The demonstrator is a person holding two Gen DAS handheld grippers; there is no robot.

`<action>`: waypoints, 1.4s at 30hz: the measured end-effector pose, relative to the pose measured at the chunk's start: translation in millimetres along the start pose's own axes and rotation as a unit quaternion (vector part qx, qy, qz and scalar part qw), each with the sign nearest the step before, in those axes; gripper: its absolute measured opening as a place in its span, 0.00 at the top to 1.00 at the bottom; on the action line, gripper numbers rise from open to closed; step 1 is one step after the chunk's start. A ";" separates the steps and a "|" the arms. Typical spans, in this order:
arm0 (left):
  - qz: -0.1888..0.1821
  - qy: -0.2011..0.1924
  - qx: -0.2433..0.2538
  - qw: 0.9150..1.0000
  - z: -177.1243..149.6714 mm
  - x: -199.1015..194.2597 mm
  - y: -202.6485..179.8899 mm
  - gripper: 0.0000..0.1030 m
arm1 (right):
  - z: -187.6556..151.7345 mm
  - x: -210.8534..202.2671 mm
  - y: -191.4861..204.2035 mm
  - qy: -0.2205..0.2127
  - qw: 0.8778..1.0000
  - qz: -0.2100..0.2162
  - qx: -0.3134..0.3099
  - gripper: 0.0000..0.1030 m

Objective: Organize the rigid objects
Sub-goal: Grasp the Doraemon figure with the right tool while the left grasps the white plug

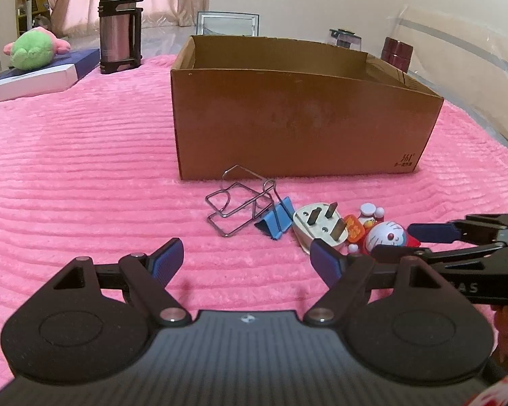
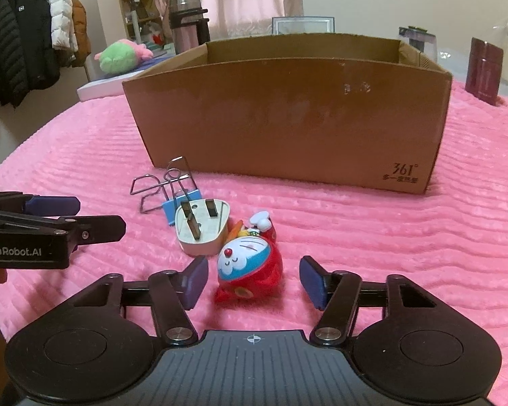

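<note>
An open brown cardboard box (image 2: 288, 118) stands on a pink ribbed blanket (image 2: 406, 237). In front of it lie a bent metal wire piece (image 2: 159, 189), a blue binder clip (image 2: 171, 211), a white three-pin plug (image 2: 203, 233) with its pins up, and a red-and-blue cat figurine (image 2: 250, 267). My right gripper (image 2: 254, 282) is open, its blue pads on either side of the figurine with small gaps. My left gripper (image 1: 247, 262) is open over bare blanket, near the plug (image 1: 321, 228) and in front of the wire piece (image 1: 237, 203).
A steel thermos (image 1: 120, 27), a green-and-pink plush (image 1: 34, 49) on a flat blue-and-white box (image 1: 34, 81), and a picture frame (image 1: 227, 23) lie beyond the blanket. A dark red box (image 2: 484, 71) stands at the far right. Coats (image 2: 27, 34) hang at the left.
</note>
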State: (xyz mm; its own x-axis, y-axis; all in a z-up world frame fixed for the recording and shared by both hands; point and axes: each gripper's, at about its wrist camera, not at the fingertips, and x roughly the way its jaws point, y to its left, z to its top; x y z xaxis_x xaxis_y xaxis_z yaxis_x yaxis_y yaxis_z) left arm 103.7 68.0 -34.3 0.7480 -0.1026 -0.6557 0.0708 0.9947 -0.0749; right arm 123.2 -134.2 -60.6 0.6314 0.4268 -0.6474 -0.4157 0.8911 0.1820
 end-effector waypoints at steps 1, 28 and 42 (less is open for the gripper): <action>0.000 0.000 0.000 1.000 0.0 1.4 0.0 0.24 | 0.6 2.4 -0.1 0.001 1.000 0.001 0.000 0.48; -0.045 0.013 0.018 0.999 0.1 28.2 -32.5 0.24 | -0.1 -21.2 -30.3 -0.026 0.999 -0.025 0.025 0.60; -0.033 0.003 0.031 0.999 1.4 60.6 -68.0 0.41 | -4.1 -39.8 -68.4 -0.037 0.996 -0.062 0.056 0.60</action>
State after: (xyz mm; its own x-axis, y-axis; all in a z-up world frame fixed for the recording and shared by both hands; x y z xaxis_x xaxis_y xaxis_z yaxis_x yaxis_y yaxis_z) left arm 145.1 -5.8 -67.9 0.7369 -0.1684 -0.6547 0.1605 0.9844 -0.0726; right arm 123.8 -212.9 -50.3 0.7216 0.3181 -0.6150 -0.2581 0.9478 0.1874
